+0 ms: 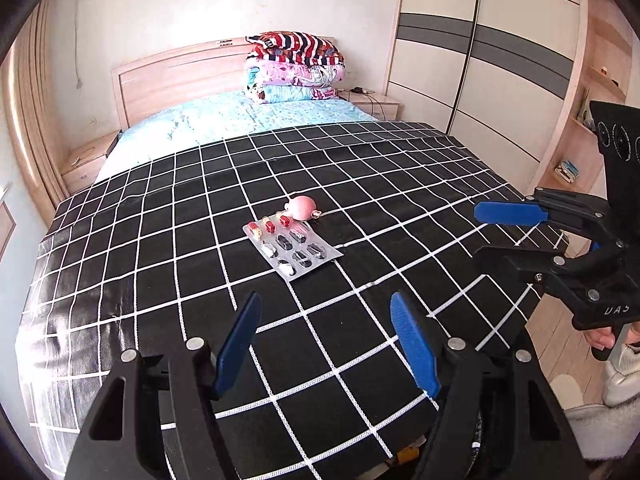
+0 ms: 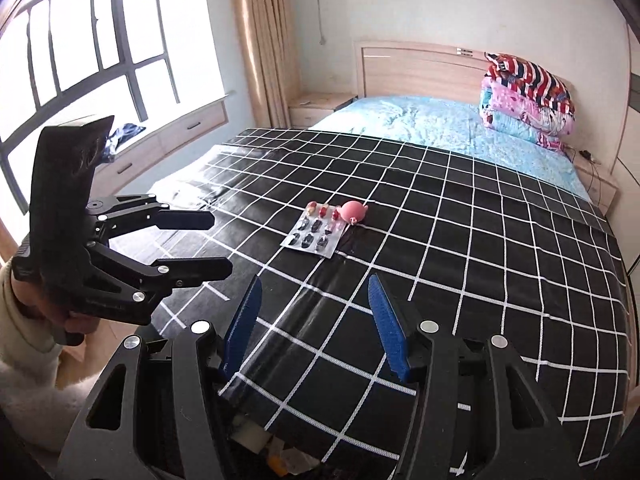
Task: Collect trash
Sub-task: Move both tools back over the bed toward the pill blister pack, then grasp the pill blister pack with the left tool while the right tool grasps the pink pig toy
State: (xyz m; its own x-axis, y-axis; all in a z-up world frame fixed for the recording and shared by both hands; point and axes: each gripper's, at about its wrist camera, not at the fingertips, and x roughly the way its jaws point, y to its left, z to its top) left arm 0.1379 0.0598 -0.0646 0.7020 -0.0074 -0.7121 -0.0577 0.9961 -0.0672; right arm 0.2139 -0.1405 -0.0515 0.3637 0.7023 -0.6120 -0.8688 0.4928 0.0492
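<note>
Two grippers, both mine, hover wide apart and empty over a black grid-patterned cloth (image 1: 168, 264) on the bed (image 1: 224, 120): left gripper (image 1: 324, 344), right gripper (image 2: 314, 328). Mid-cloth lie one blister pack (image 1: 293, 249) and one pink toy (image 1: 302, 207), touching. One folded quilt stack (image 1: 294, 68) sits by the headboard.

We found the blister pack (image 1: 292, 250) on the bed (image 1: 120, 240), the toy pig (image 1: 302, 207) touching its far end.
</note>
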